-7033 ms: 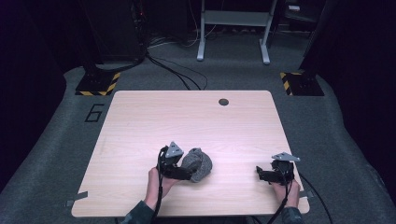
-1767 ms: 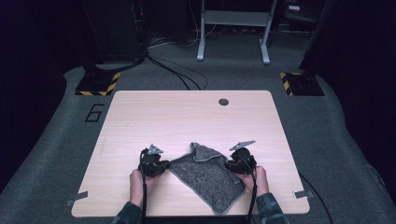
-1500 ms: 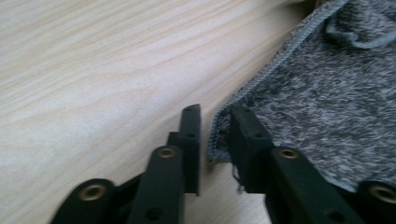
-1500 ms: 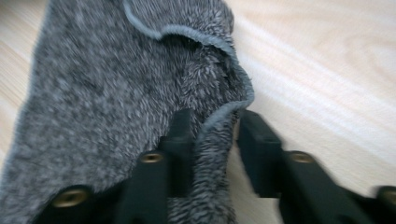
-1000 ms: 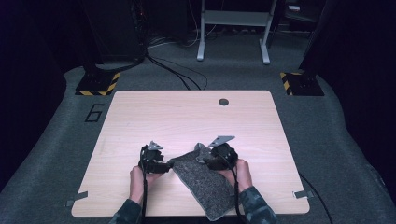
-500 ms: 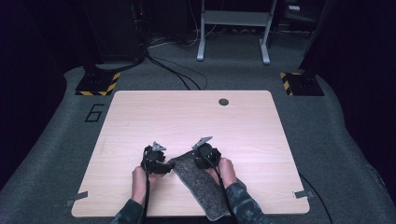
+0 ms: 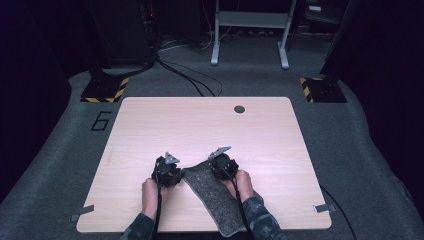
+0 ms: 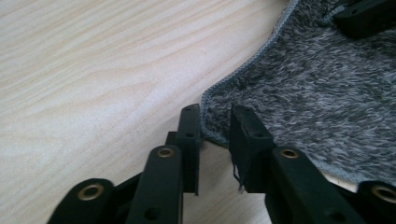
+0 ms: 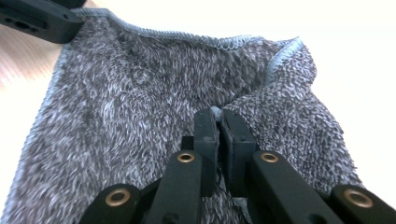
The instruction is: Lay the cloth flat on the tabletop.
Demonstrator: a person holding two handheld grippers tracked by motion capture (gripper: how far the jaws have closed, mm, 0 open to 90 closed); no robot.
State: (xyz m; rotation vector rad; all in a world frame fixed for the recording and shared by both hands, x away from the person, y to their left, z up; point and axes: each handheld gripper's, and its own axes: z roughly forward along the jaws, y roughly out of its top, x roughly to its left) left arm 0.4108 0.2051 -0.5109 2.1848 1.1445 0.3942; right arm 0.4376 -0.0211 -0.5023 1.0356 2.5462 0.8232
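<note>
A grey fuzzy cloth [image 7: 212, 192] lies as a folded strip near the table's front edge, its near end hanging over that edge. My left gripper [image 7: 179, 175] sits at the cloth's left far corner. In the left gripper view the hemmed corner [image 8: 317, 84] fills the gap between the jaws of this gripper [image 8: 215, 116], which have just been closing onto it. My right gripper [image 7: 215, 166] rests on the strip's far end. Its jaws [image 9: 218, 116] have just been closing and pinch a raised fold of the cloth [image 9: 140, 93].
The wooden table [image 7: 200, 130] has a round grommet hole [image 7: 239, 109] near its far edge. Black-and-yellow striped bases [image 7: 105, 90] [image 7: 320, 89] and cables lie on the floor behind it. The two grippers stand a short hand's width apart.
The right gripper has carried its side of the cloth leftward toward the left gripper and sunk to the table, which narrowed the spread cloth into a strip. The left hand has stayed put.
</note>
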